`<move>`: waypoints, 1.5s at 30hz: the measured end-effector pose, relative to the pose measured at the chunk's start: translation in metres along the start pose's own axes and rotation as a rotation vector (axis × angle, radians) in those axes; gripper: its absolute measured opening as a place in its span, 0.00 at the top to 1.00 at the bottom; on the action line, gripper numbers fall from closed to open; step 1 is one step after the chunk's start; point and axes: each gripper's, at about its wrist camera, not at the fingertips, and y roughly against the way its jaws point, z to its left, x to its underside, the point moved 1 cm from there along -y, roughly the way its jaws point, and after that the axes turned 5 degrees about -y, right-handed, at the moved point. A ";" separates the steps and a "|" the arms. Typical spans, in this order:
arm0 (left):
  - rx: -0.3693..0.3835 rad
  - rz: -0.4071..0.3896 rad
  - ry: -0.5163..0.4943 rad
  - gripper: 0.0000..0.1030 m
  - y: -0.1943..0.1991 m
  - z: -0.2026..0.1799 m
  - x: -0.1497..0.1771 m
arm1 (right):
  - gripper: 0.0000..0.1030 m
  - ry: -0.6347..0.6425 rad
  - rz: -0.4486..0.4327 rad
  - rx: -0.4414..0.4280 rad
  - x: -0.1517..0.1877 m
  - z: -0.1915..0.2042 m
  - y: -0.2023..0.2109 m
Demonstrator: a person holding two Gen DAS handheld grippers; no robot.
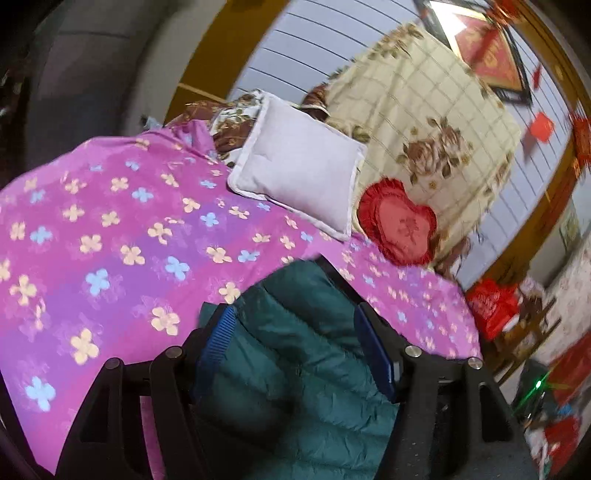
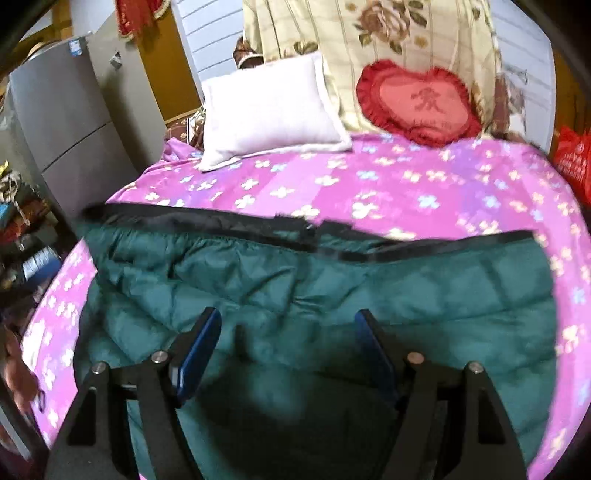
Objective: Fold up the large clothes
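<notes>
Teal quilted jacket (image 2: 314, 295) lies spread across the pink floral bedsheet (image 2: 406, 181), black zipper edge running along its far side; that's the big garment I'm meant to fold, and it looks flat enough to start, my guess.

My left gripper (image 1: 295, 332) has its fingers wide apart with a bunched part of the jacket between them; fabric sits in the gap but the pads aren't squeezing it, so I'd call it spread, not pinching. My right gripper (image 2: 286, 343) is also spread, fingers hanging over the middle of the jacket; whether the tips touch the cloth I can't tell, blur is heavy.

Both seem placed low over the near part of the coat probably to take hold for a fold toward the zipper side; judgement only.

Around: white pillow (image 2: 269, 107) and red heart cushion (image 2: 417, 99) at the head of the bed, well apart from the jacket, not in the way; cream rose-print bedding (image 2: 388, 33) propped behind them; grey fridge (image 2: 66, 129) beside the bed on one side; red bag (image 2: 572, 162) off the other edge.
</notes>
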 end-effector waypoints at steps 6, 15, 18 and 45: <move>-0.046 0.109 -0.084 0.29 -0.023 -0.015 0.011 | 0.21 -0.029 -0.018 0.119 -0.008 -0.039 0.006; -0.189 0.217 -0.143 0.29 -0.095 -0.014 0.018 | 0.20 -0.077 -0.007 0.228 -0.020 -0.091 -0.010; -0.211 0.272 -0.129 0.29 -0.115 -0.005 0.022 | 0.19 -0.094 0.029 0.241 -0.019 -0.103 -0.027; -0.263 0.331 -0.216 0.26 -0.143 -0.007 0.029 | 0.13 -0.250 0.026 0.140 0.036 -0.142 -0.002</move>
